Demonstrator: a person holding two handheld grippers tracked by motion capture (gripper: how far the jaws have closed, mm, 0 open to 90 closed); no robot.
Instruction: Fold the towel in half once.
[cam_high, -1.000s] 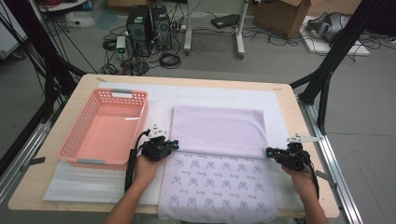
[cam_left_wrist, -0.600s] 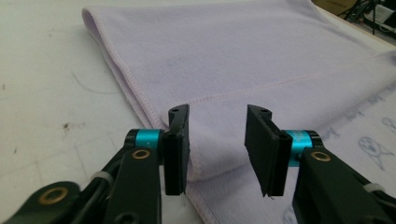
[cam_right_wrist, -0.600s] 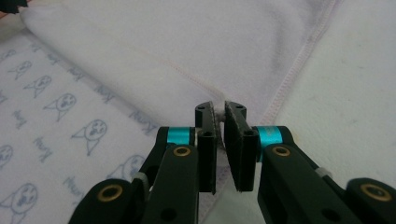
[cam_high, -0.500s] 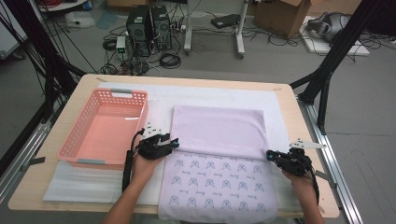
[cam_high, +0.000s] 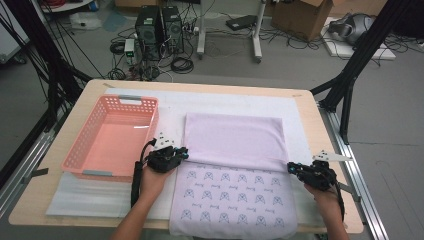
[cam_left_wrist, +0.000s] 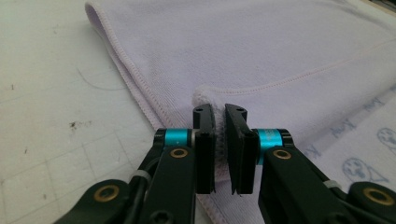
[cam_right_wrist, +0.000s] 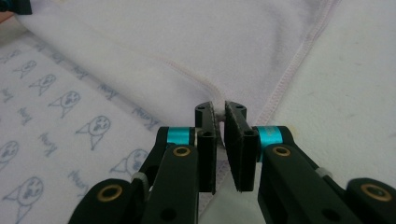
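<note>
now that my left gripper (cam_left_wrist: 219, 122) has just been closing again, its jaws are nearly together with a bunch of the lilac towel (cam_high: 235, 165) pinched between the pads at the towel's left edge — half a second ago they stood apart over that same spot in the high view, so this is a fresh bite on the hem, not a new place. my right gripper (cam_right_wrist: 219, 119) is clamped the same way on the towel's right edge, jaws close with cloth between them, and it sits where it sat a second ago. the towel lies flat on the white mat (cam_high: 90, 197) in the middle of the table (cam_high: 55, 150), its far half folded over so the plain side covers the printed faces; both grips are on the free edge of that fold. the pink basket (cam_high: 82, 162) stands empty just to the left. i judge both sides are now held — so the next fold or lift can start.
</note>
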